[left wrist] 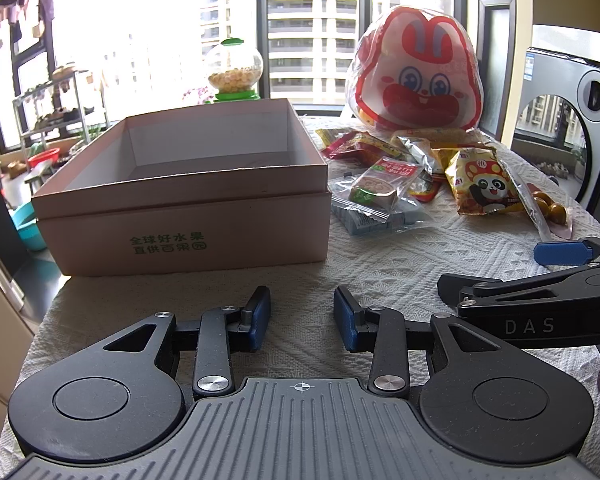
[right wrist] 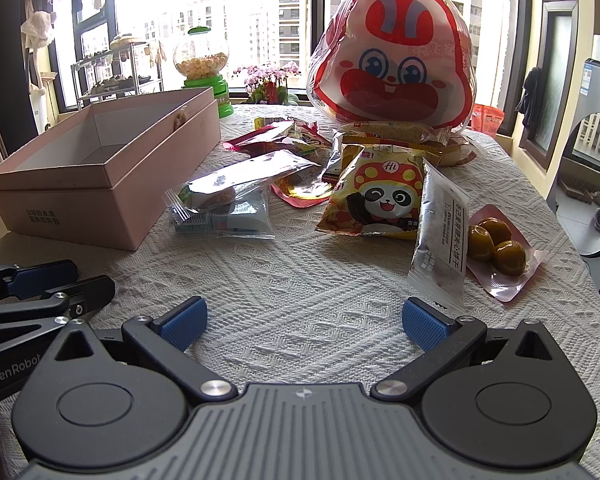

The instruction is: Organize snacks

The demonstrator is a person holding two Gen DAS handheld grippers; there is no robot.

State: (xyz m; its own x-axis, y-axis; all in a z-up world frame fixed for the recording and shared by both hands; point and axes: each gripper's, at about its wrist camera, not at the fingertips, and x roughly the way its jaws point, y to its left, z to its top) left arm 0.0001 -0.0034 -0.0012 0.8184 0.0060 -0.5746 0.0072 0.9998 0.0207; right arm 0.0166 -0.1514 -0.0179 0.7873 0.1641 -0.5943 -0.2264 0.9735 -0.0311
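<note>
**Both grippers at rest, jaws apart**

The left gripper (left wrist: 302,316) pointed forward and downward, its two blue-padded fingers (left wrist: 260,318) standing parallel with a moderate gap between them; nothing lay in the gap. The right gripper (right wrist: 304,320) took a similar downward tilt, its fingers (right wrist: 424,326) splayed much wider, likewise with nothing between them. The two tools sat side by side and close together: the right gripper's fingers entered the left wrist view from the right edge, and the left gripper's fingers entered the right wrist view from the left edge. No hand or sleeve showed in either view.
</note>
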